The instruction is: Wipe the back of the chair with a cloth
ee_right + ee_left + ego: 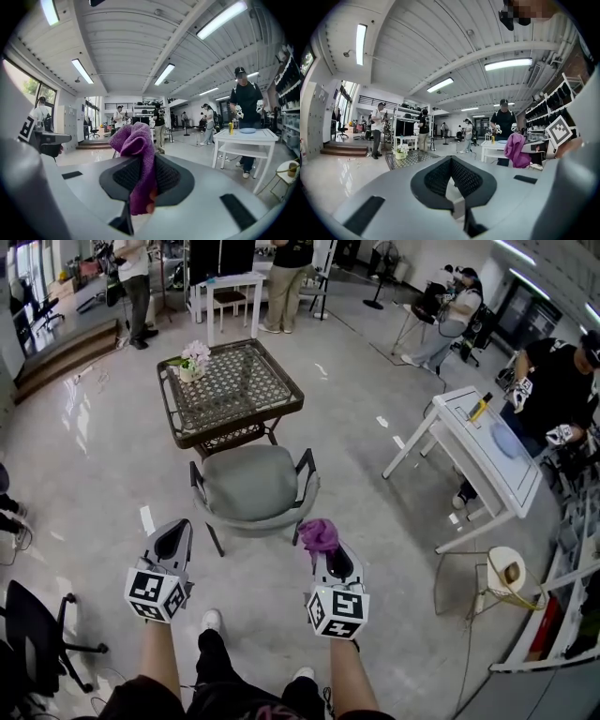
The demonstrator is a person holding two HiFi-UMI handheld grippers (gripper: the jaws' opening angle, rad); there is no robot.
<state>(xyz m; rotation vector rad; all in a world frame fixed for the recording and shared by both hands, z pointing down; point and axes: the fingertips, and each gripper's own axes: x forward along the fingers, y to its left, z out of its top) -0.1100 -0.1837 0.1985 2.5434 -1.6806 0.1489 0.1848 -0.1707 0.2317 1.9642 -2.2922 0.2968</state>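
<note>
One purple cloth [133, 140] is pinched in the right gripper [143, 180], bunched beyond its tips ready for wiping; the chair [251, 486] is kept just ahead and below, its back untouched, while the left gripper [451, 180] is held closed on nothing alongside

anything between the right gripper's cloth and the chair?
Nothing in the way. In the head view the right gripper, shut on the purple cloth, sits just short of the grey chair, with only floor around.
</note>
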